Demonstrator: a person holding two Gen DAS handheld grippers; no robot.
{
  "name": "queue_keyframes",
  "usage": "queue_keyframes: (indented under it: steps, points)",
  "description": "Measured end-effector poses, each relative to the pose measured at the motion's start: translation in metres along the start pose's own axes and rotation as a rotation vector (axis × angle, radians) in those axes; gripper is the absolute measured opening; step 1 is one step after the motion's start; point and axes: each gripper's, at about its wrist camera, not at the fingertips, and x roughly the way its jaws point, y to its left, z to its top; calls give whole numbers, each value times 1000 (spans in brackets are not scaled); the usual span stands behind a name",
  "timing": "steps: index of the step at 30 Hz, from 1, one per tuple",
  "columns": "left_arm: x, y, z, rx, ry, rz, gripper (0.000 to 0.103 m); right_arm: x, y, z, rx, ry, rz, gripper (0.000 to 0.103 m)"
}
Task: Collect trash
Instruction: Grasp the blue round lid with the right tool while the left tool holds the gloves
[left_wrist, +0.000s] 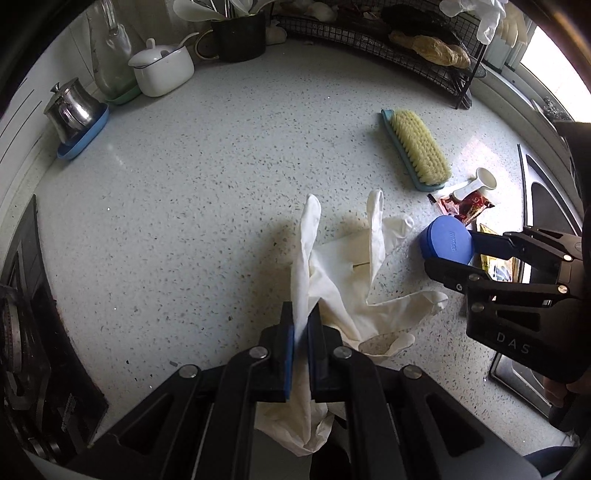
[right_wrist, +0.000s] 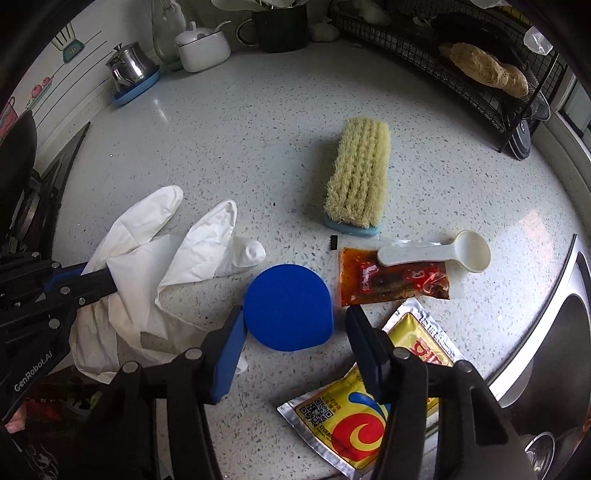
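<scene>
My left gripper (left_wrist: 301, 314) is shut on a white disposable glove (left_wrist: 354, 280), whose fingers splay over the speckled counter; the glove also shows in the right wrist view (right_wrist: 147, 266) with the left gripper (right_wrist: 107, 278) clamped on it. My right gripper (right_wrist: 295, 317) is open, its fingers on either side of a blue round lid (right_wrist: 288, 306), not gripping it. In the left wrist view the right gripper (left_wrist: 448, 254) sits beside the lid (left_wrist: 447, 242). A red sauce packet (right_wrist: 391, 280) and a yellow foil packet (right_wrist: 354, 417) lie nearby.
A scrub brush (right_wrist: 360, 177) lies bristles up behind the lid. A white plastic spoon (right_wrist: 439, 254) rests on the sauce packet. A steel sink (right_wrist: 554, 350) lies at the right. A steel pot (left_wrist: 72, 110), white sugar bowl (left_wrist: 162, 70), dark mug (left_wrist: 240, 35) and wire rack (left_wrist: 417, 37) line the back.
</scene>
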Motion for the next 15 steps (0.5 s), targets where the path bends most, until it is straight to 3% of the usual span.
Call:
queue_keyframes:
  steps: [15]
  points:
    - [-31,1,-31,-1,-61,-38,5,-36,31,-21,-23,-57,13,43]
